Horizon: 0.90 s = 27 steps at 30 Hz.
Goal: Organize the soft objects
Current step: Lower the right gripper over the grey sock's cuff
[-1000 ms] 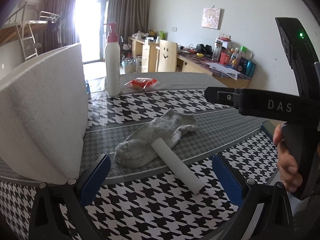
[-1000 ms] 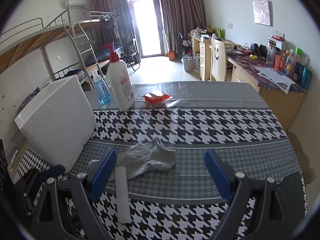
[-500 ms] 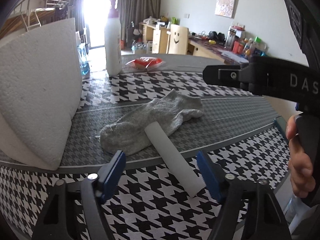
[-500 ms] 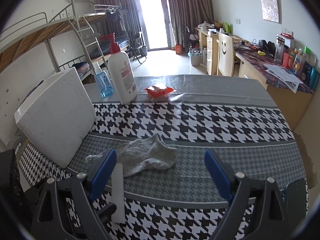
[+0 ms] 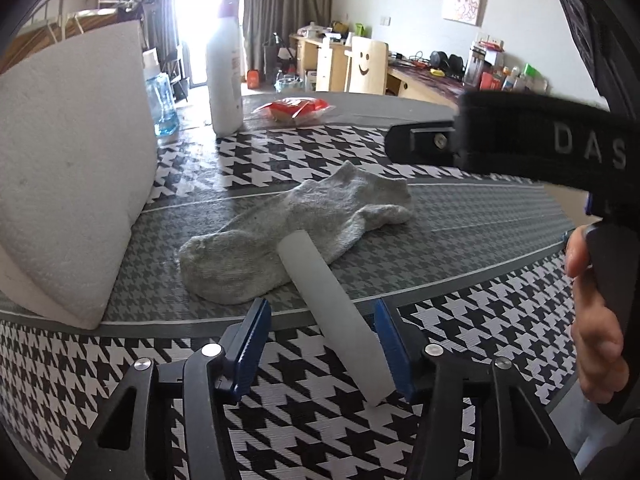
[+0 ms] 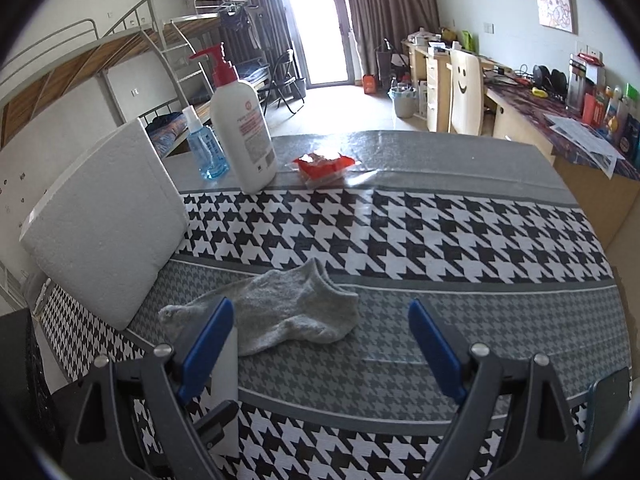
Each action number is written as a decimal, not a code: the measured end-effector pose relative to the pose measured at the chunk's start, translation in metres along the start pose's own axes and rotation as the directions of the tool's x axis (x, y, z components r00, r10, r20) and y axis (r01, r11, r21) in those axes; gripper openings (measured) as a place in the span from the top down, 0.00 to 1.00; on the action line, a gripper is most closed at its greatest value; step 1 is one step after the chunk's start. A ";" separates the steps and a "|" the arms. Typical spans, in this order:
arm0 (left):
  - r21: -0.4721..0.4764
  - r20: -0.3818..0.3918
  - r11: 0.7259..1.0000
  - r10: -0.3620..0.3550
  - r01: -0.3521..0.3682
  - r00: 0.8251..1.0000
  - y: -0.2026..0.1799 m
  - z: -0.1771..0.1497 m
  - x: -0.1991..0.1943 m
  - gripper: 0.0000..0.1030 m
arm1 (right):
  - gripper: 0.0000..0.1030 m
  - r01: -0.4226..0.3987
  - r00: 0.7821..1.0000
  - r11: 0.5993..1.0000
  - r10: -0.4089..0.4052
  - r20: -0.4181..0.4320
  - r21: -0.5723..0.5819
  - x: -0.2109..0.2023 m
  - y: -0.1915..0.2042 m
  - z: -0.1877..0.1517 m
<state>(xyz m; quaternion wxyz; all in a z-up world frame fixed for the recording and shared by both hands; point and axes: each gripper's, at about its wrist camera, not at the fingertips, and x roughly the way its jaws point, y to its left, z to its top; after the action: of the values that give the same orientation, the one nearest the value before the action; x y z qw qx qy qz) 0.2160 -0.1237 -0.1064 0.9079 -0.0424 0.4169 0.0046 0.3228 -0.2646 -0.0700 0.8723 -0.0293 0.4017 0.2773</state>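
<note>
A grey ankle sock lies flat on the counter, on the fine-patterned grey band of its houndstooth cloth, and a white foam cylinder rests with its far end on the sock and its near end on the black-and-white checks toward the counter's edge. The left gripper is down at that near end with its jaws closing; the cylinder sits between the blue pads, close against the right-hand one and clear of the left-hand one, so nothing is clamped yet. The right gripper hangs above the sock with its jaws spread wide and nothing in them; in the left wrist view its black body crosses the right side, with the person's hand on the grip. A large white foam block leans just beside the sock's toe end. Farther back stand a white pump bottle, a small blue spray bottle next to it, and a red snack packet, all well apart from the sock.
</note>
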 end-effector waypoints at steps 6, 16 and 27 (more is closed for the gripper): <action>0.004 -0.005 1.000 -0.003 0.003 1.000 -0.005 0.000 0.006 0.66 | 0.11 -0.004 1.000 1.000 0.004 0.000 0.016 0.000 -0.004 -0.001; -0.023 0.043 0.999 -0.037 0.038 0.998 0.005 -0.004 -0.004 0.87 | 0.11 -0.010 1.000 1.000 0.010 -0.016 0.006 0.007 -0.004 0.000; -0.034 0.073 0.995 -0.094 0.097 0.993 0.023 -0.008 -0.023 0.87 | 0.11 -0.006 0.998 0.999 0.003 -0.059 -0.045 0.029 0.016 0.000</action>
<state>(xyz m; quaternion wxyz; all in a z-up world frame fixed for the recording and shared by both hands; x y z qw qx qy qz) 0.1934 -0.1012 -0.0957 0.9205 -0.0792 0.3815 -0.0296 0.3302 -0.2380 -0.0882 0.8585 -0.0564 0.4210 0.2872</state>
